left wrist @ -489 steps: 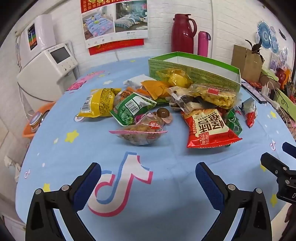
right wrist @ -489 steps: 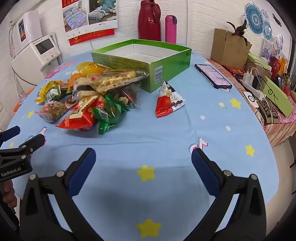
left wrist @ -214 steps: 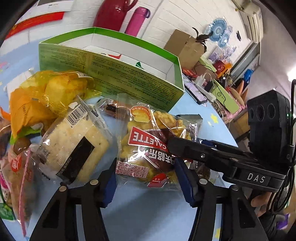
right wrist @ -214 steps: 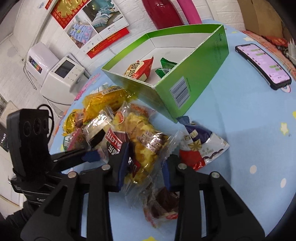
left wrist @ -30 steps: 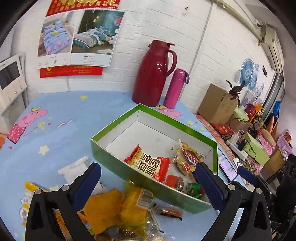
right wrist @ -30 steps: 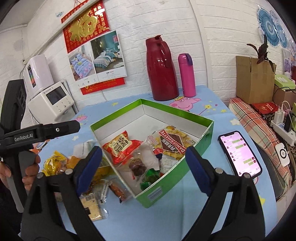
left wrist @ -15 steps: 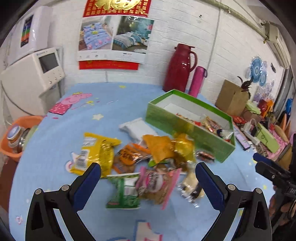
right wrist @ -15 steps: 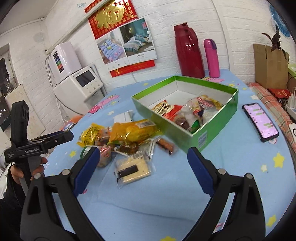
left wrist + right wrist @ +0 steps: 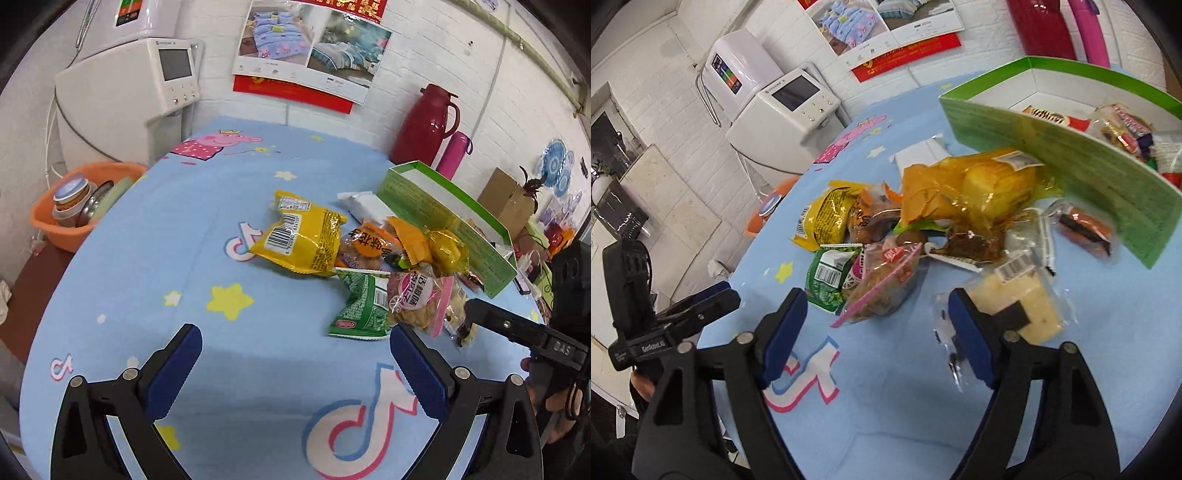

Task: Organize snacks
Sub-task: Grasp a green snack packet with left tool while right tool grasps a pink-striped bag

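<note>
A pile of snack packets lies on the blue cloth beside the green box (image 9: 443, 210) (image 9: 1071, 147), which holds several packets. In the pile are a yellow packet (image 9: 299, 236) (image 9: 823, 218), a green packet (image 9: 362, 302) (image 9: 827, 277), a pink-edged clear packet (image 9: 421, 299) (image 9: 882, 284), a golden packet (image 9: 971, 188) and a pale cracker packet (image 9: 1023, 302). My left gripper (image 9: 295, 363) stands open above bare cloth, short of the green packet. My right gripper (image 9: 877, 325) is open too, low over the pink-edged packet, with the cracker packet by its right finger.
An orange basin (image 9: 77, 206) with dishes sits off the table's left edge. A white appliance (image 9: 129, 103) stands by the wall. A red flask (image 9: 424, 125) and a pink bottle (image 9: 454, 155) stand behind the box. A cardboard box (image 9: 506, 199) and clutter fill the right side.
Both grippers have dropped lower and nearer to the pile. The left has swung to the pile's left side; the right has closed in on the pink-edged and cracker packets.
</note>
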Tool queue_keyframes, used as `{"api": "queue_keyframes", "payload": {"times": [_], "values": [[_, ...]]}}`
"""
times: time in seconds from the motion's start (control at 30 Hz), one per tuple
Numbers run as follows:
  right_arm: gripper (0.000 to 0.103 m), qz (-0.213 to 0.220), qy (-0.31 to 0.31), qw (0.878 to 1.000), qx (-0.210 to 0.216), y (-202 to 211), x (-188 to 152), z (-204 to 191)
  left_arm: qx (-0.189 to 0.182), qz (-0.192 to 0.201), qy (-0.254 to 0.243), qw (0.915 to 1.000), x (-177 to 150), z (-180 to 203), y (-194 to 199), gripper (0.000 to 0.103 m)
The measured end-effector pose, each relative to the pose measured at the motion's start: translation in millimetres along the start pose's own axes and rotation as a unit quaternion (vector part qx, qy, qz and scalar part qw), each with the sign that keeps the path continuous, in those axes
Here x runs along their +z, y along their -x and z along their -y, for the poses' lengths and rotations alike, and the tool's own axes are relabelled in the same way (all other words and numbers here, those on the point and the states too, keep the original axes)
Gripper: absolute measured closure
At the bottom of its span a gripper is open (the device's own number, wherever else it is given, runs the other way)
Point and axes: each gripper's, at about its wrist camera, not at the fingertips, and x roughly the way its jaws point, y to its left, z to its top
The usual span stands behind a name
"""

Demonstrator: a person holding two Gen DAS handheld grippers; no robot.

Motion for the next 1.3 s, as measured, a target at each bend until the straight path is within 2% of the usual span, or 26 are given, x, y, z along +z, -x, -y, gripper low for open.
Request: {"api": "queue_keyframes", "payload": {"times": [0.03, 0.13, 0.23, 0.27, 0.4, 0.47, 0.6, 0.7, 0.77, 0.8, 0.93, 1.07, 1.3], "values": [[0.036, -0.006, -0.003, 1.000, -0.001, -9, 2, -1, -0.001, -0.002, -0.002, 1.0000, -1, -1, 0, 0.000], [0.040, -0.018, -0.009, 1.000, -0.005, -31, 5, -3, -0.011, -0.007, -0.011, 0.9999, 1, -1, -5, 0.000], [0.064, -0.026, 0.004, 0.999, -0.033, -39, 2, -1, -0.030, -0.016, -0.025, 0.9991, 7, 6, -16, 0.000], [0.066, -0.026, 0.001, 0.999, -0.027, -37, 2, 1, -0.039, -0.018, -0.030, 0.9986, 10, 10, -20, 0.000], [0.068, -0.018, 0.010, 0.998, -0.056, -22, -3, 4, -0.063, -0.032, -0.068, 0.9952, 16, 34, -42, 0.003], [0.068, -0.015, 0.007, 0.998, -0.060, -15, -7, 7, -0.061, -0.043, -0.093, 0.9929, 16, 47, -55, 0.010], [0.068, -0.011, -0.001, 0.998, -0.064, -4, -13, 15, -0.081, -0.074, -0.112, 0.9876, 14, 64, -76, 0.020], [0.068, -0.008, -0.004, 0.998, -0.061, -1, -15, 18, -0.072, -0.086, -0.128, 0.9855, 13, 71, -86, 0.032], [0.068, -0.006, -0.008, 0.998, -0.057, -2, -15, 20, -0.059, -0.099, -0.134, 0.9843, 12, 71, -94, 0.056], [0.068, -0.005, -0.008, 0.998, -0.056, -2, -16, 20, -0.050, -0.088, -0.141, 0.9848, 11, 72, -93, 0.060], [0.069, -0.005, -0.008, 0.998, -0.054, 3, -18, 19, -0.061, -0.102, -0.129, 0.9846, 8, 71, -87, 0.065], [0.070, 0.002, -0.006, 0.999, -0.045, 13, -22, 14, -0.067, -0.094, -0.131, 0.9846, 7, 77, -69, 0.066], [0.070, 0.058, 0.007, 0.998, -0.039, 59, -16, 7, -0.090, -0.042, -0.154, 0.9831, 28, 108, -24, 0.066]]}}
